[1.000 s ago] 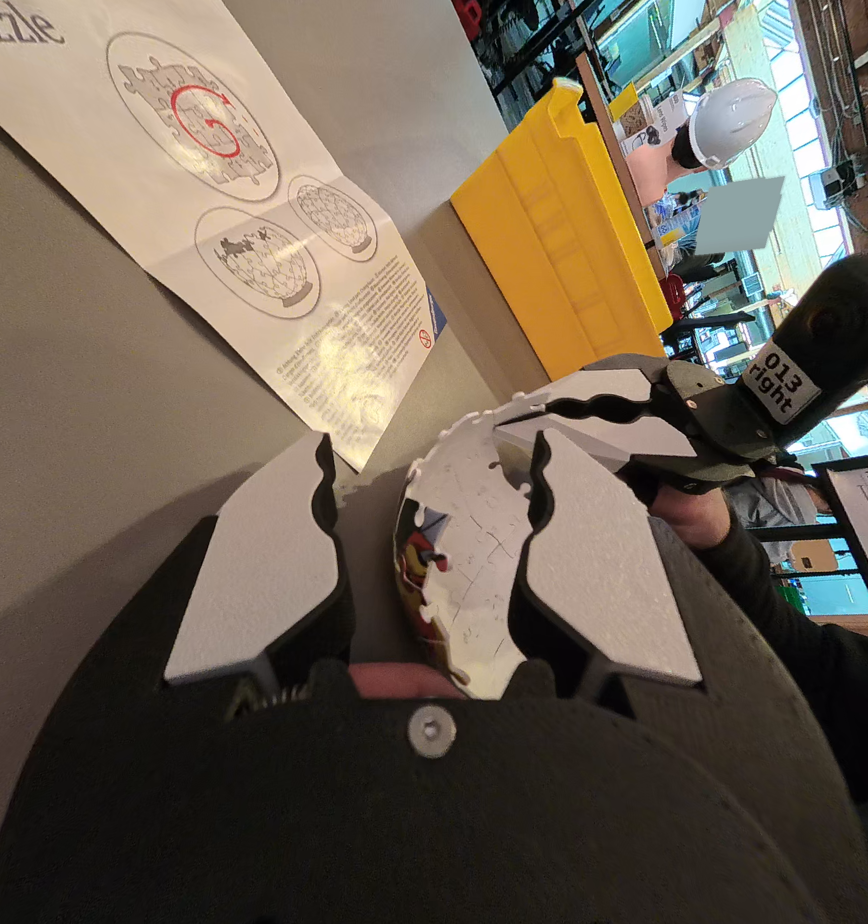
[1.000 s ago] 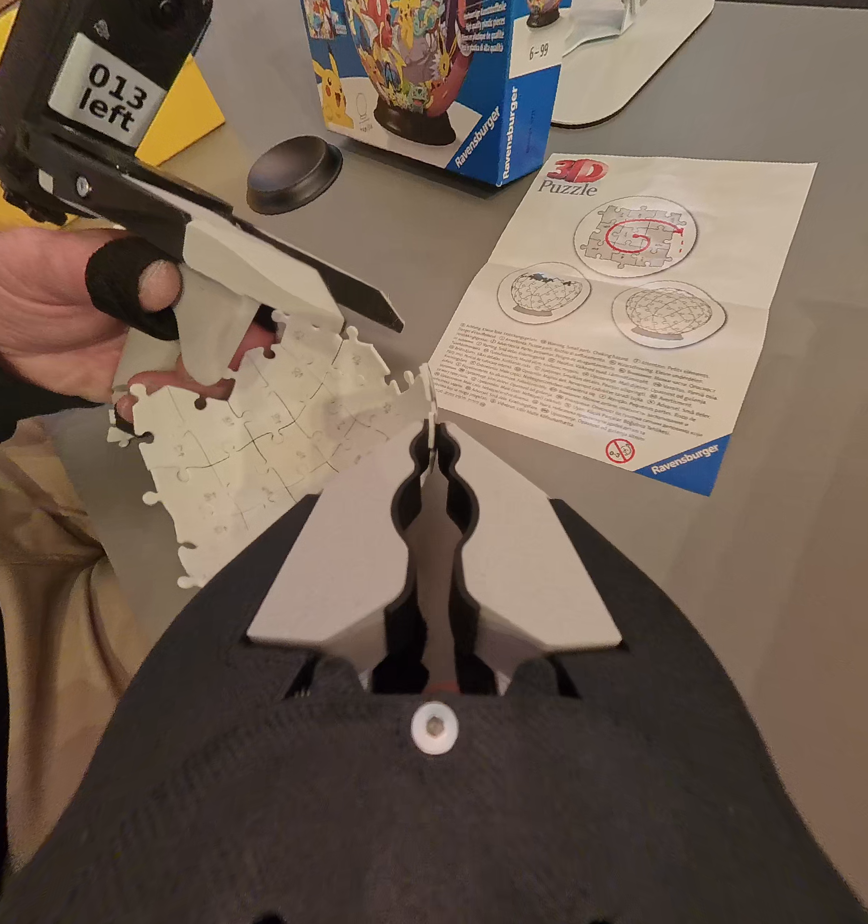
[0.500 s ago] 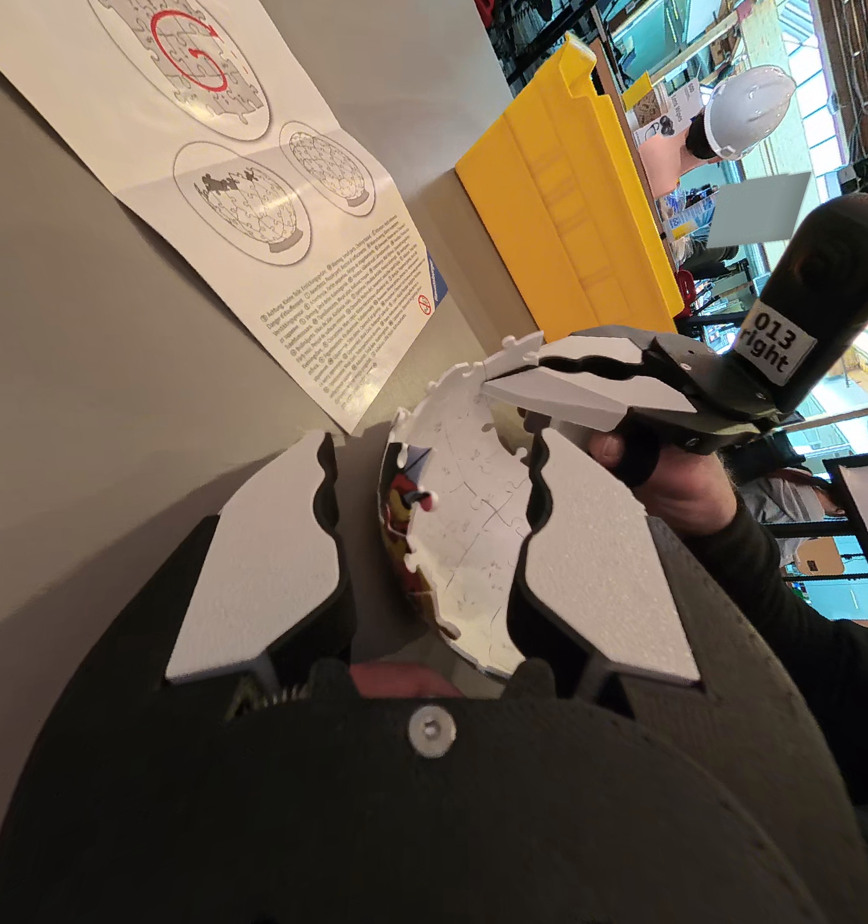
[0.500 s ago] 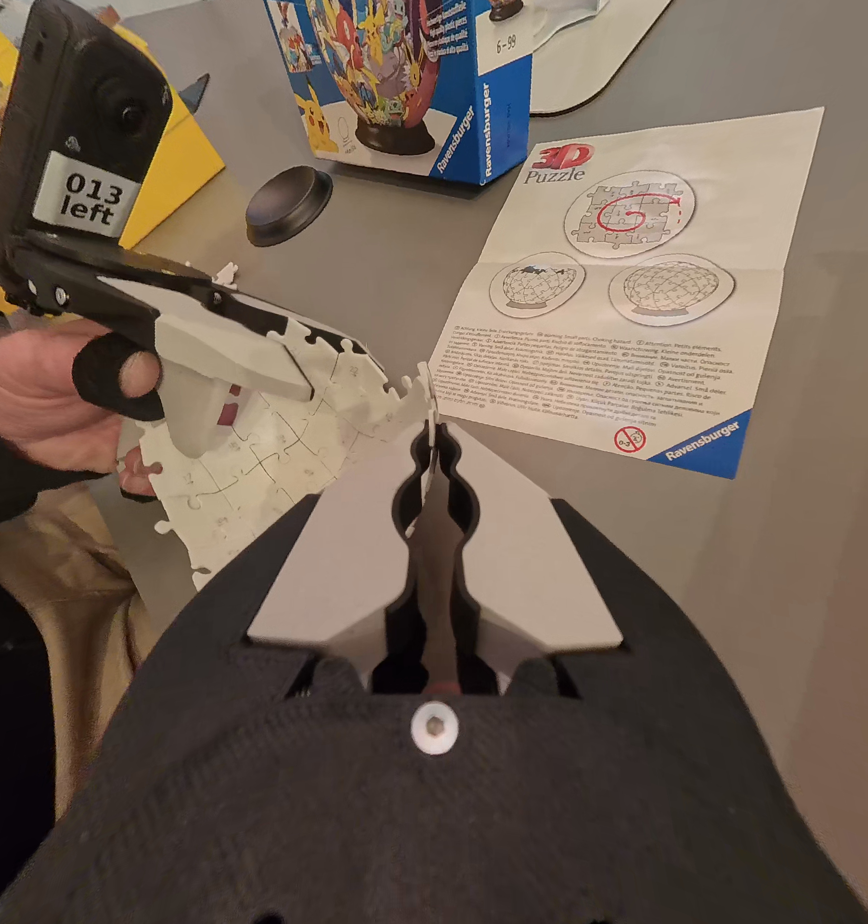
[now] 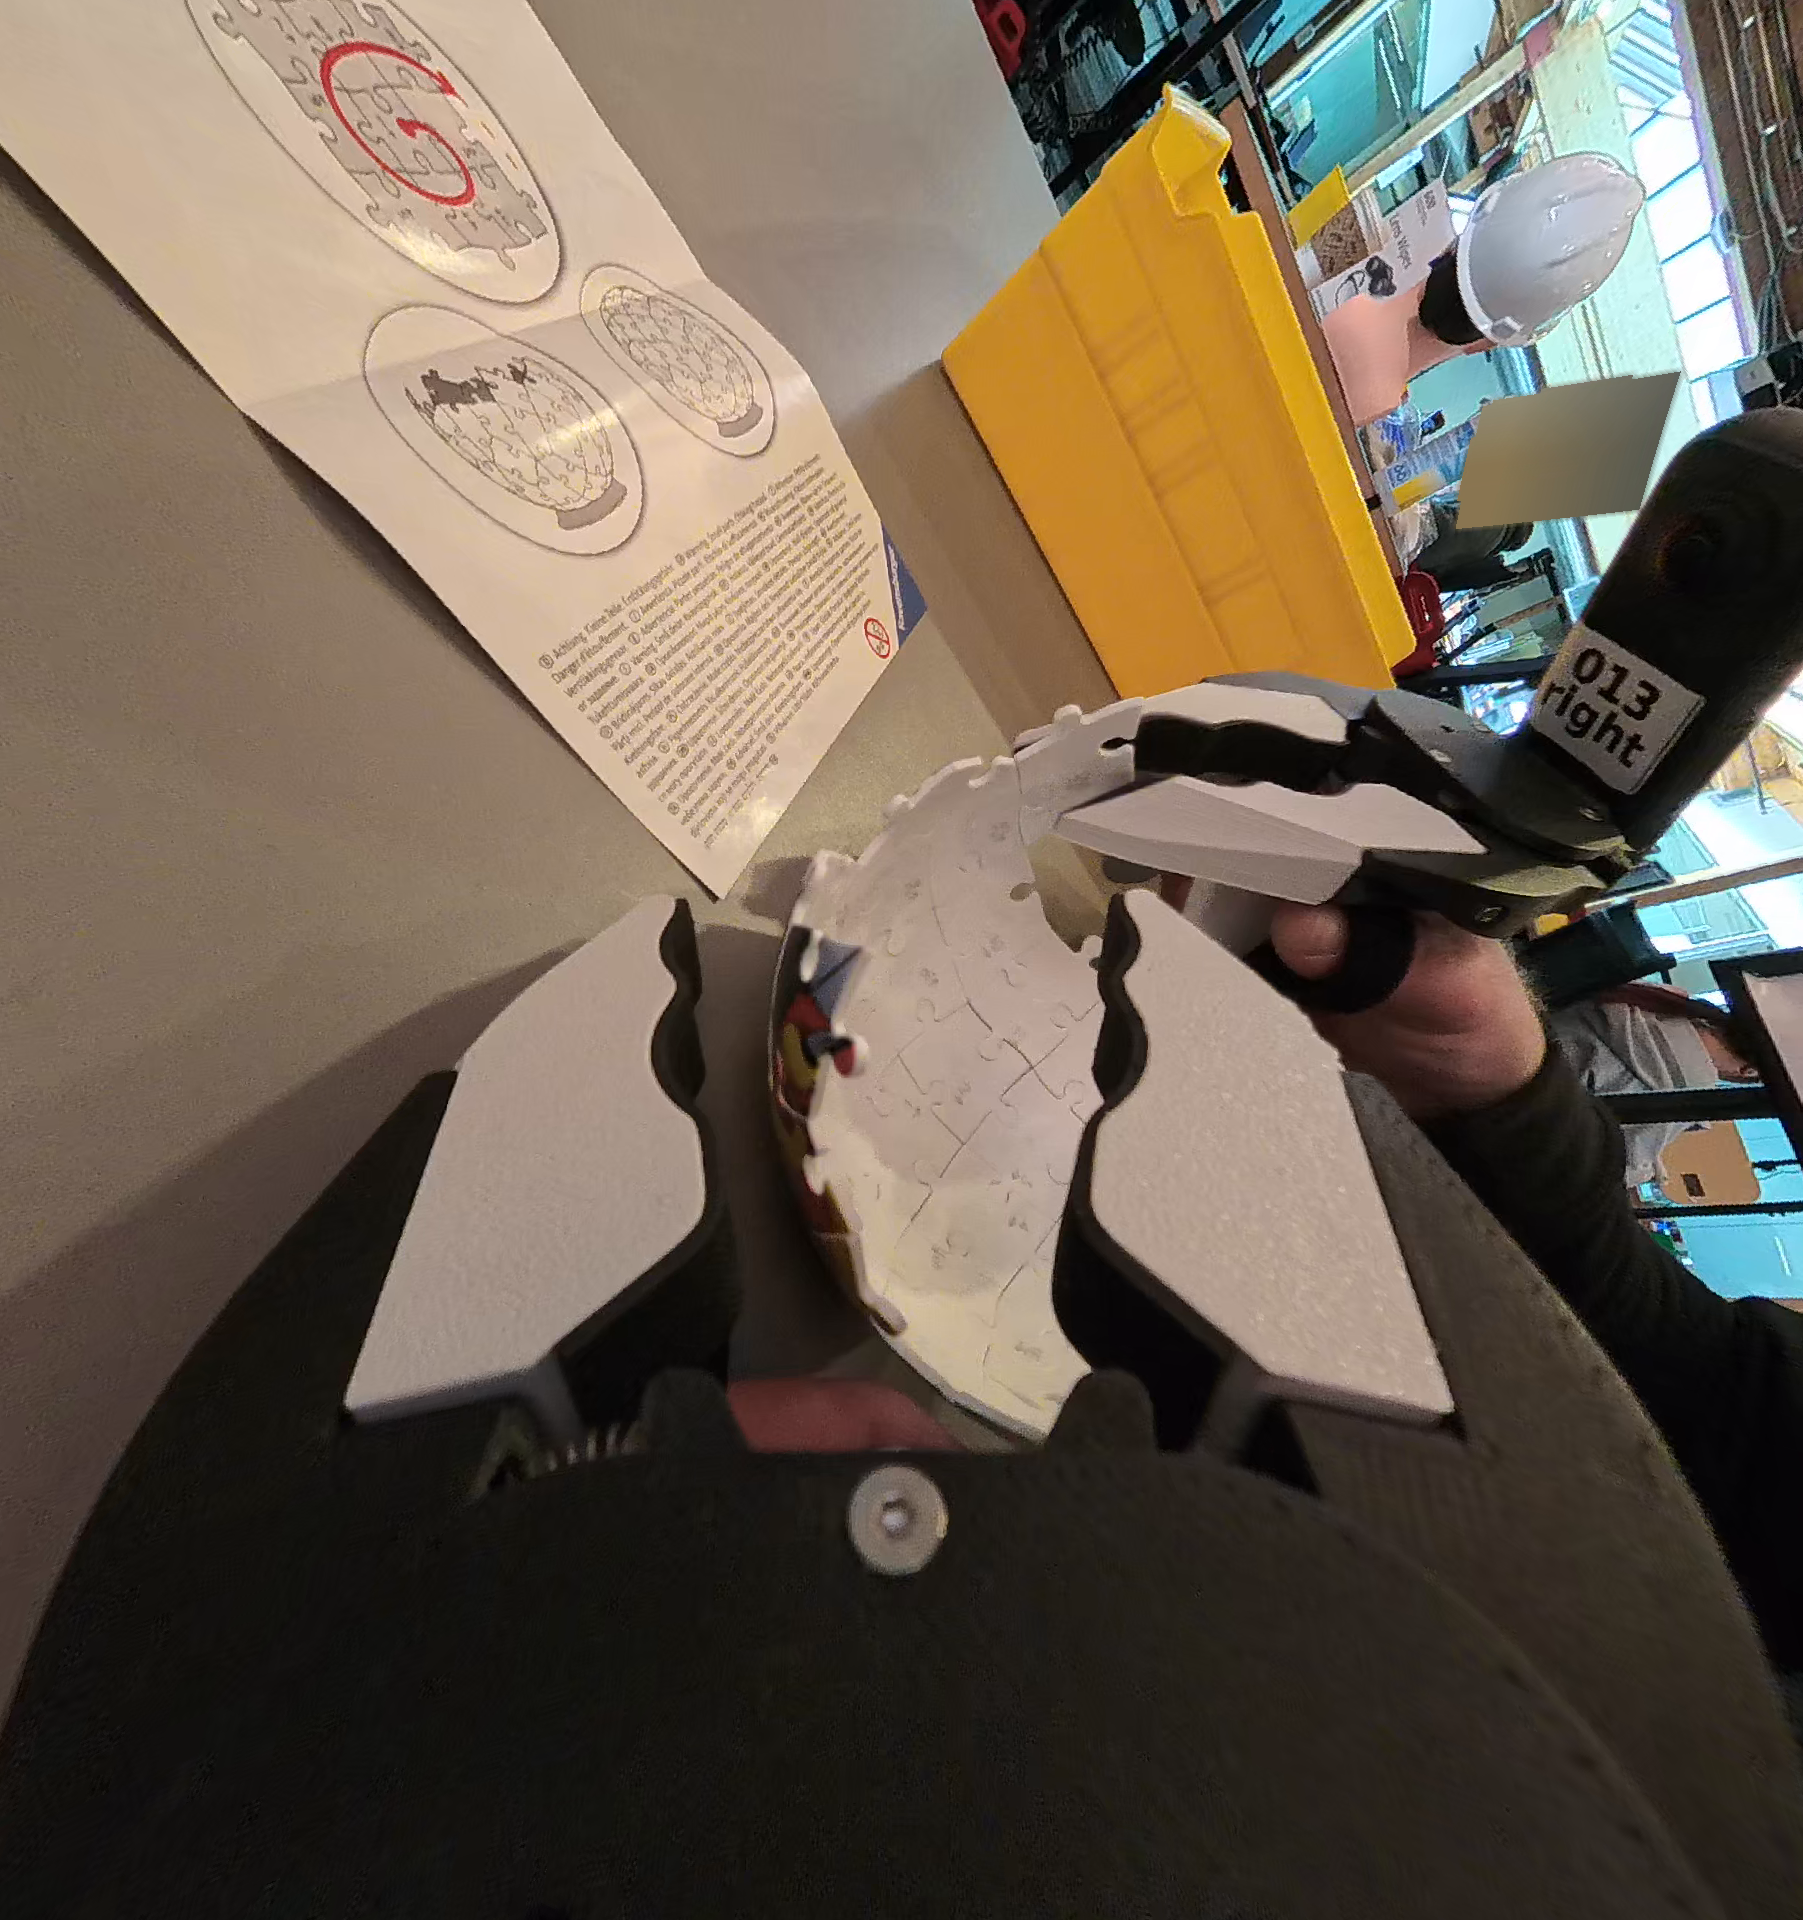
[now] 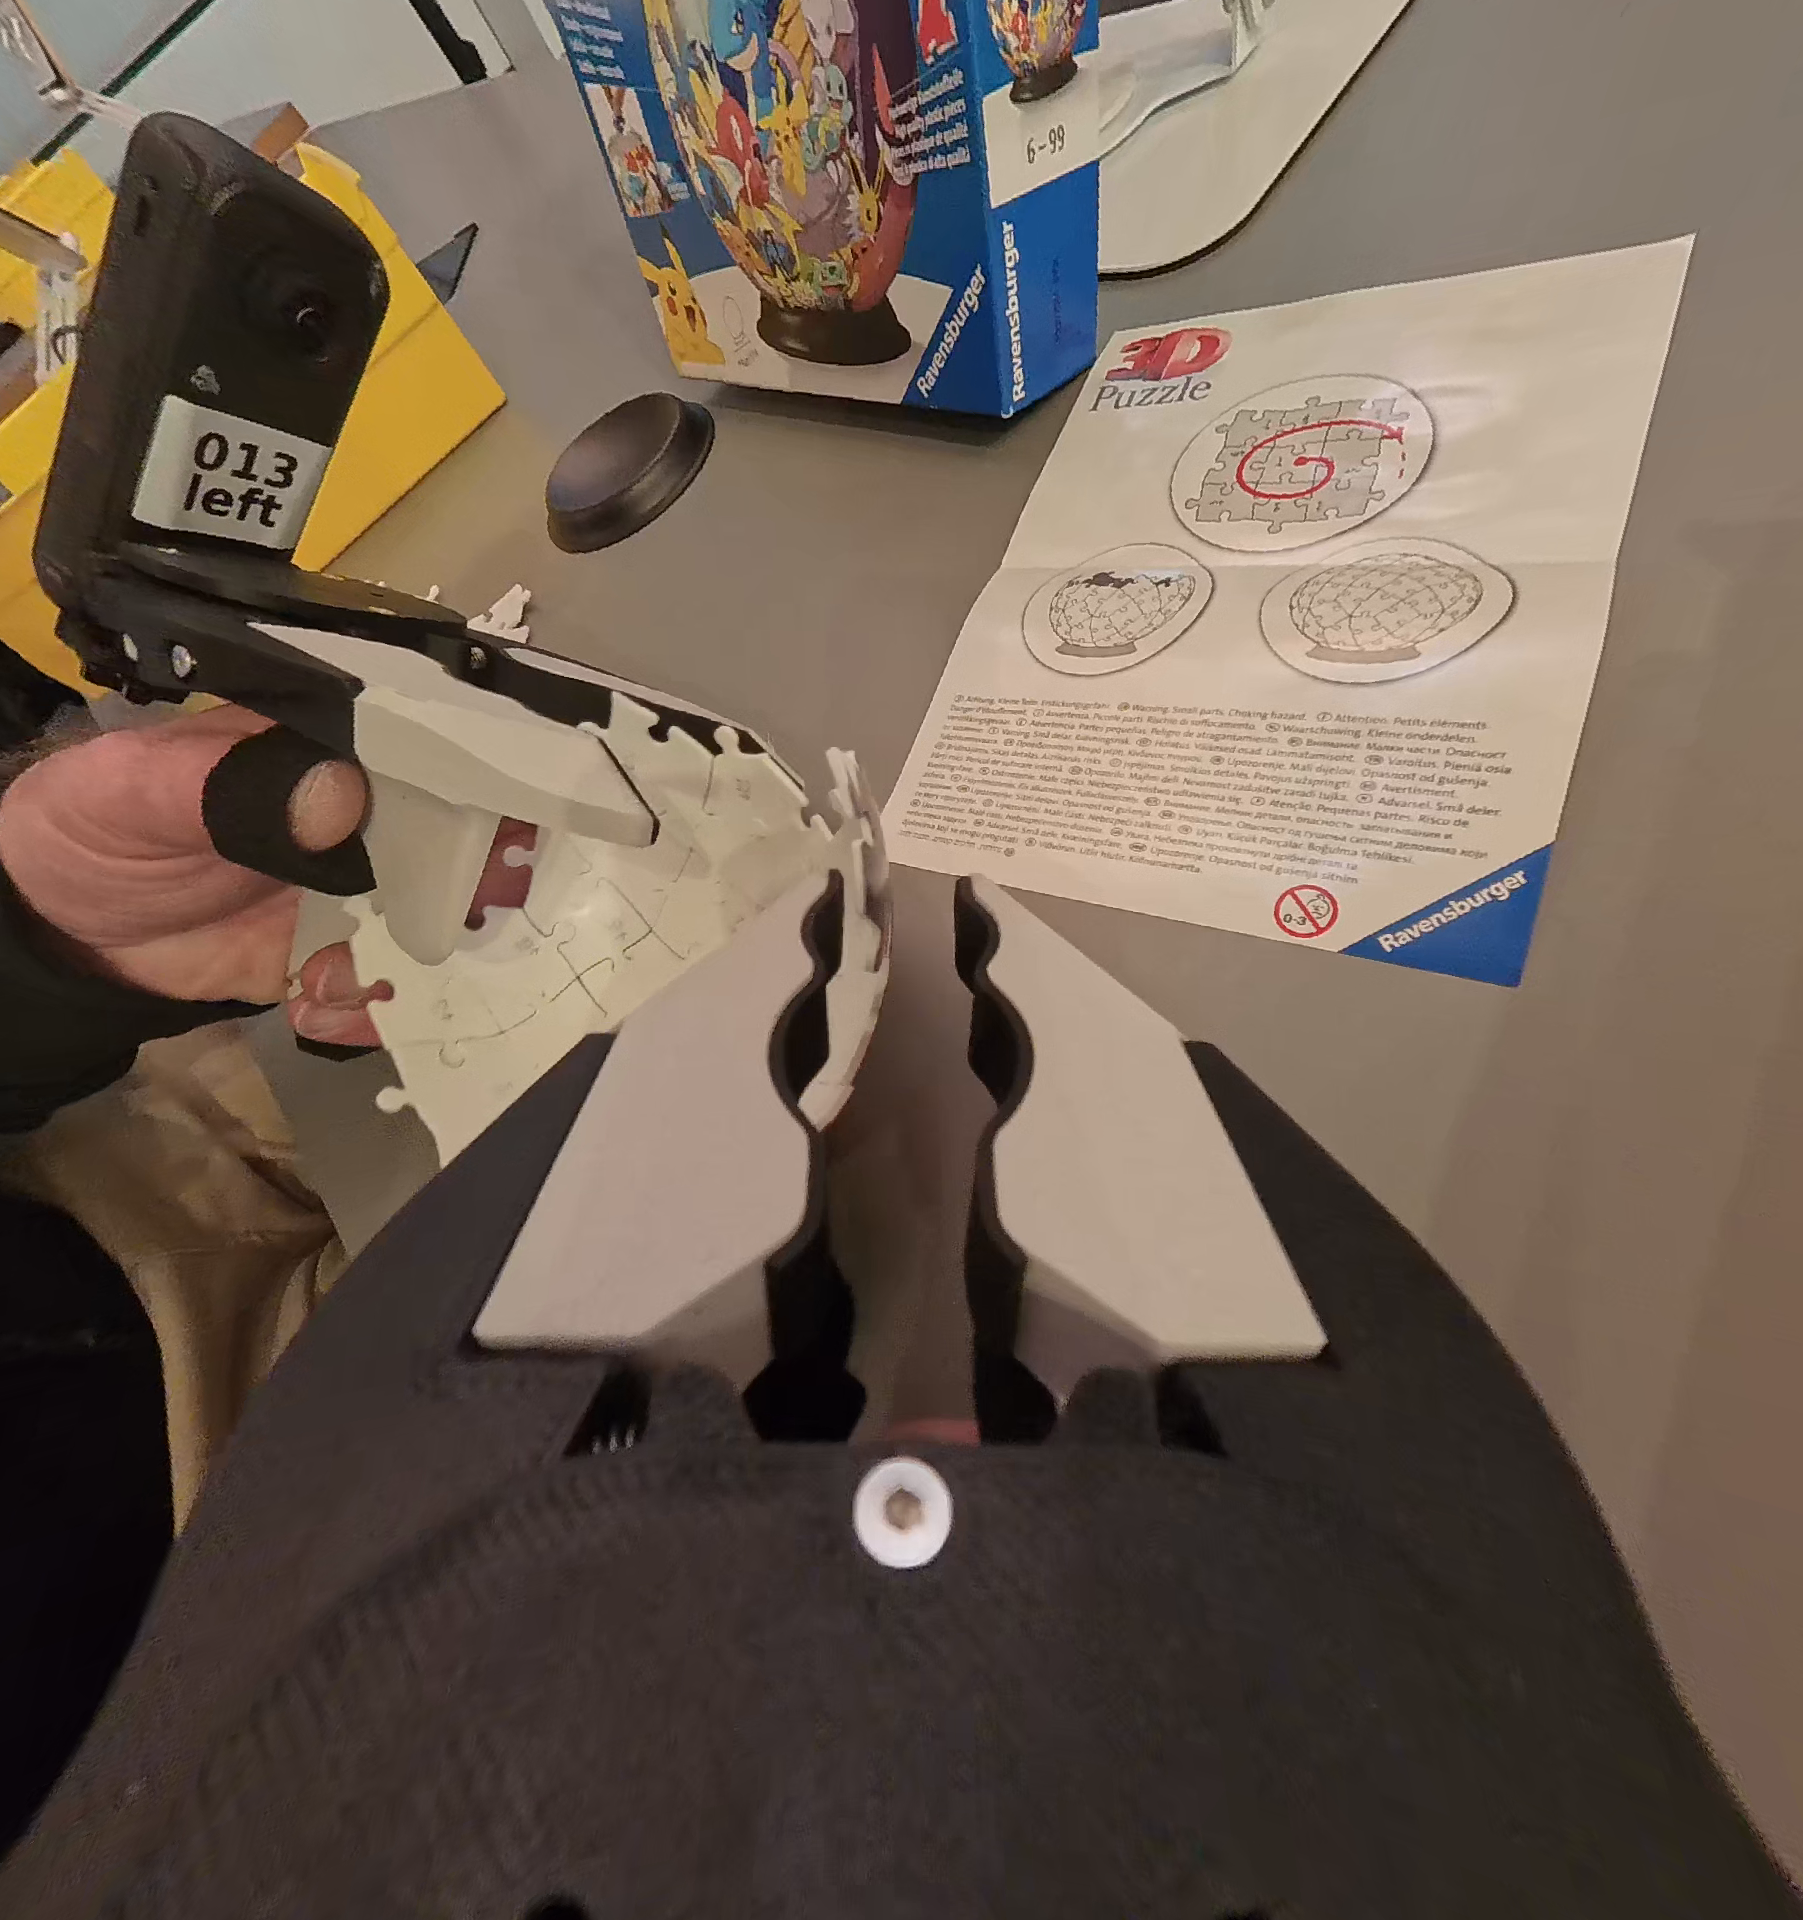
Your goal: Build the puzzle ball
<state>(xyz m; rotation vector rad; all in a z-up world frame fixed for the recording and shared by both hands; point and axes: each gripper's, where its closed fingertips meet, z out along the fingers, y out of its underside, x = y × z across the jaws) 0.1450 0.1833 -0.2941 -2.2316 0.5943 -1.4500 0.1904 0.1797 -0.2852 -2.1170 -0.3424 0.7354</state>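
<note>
Between both grippers' parted fingers – curved puzzle shell (image 5: 964,1081) – aloft.

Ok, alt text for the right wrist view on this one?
The right gripper is open, its left finger against the rim of a white, half-built puzzle ball shell. The left gripper reaches into the shell. An instruction sheet, puzzle box and black stand lie behind.
</note>
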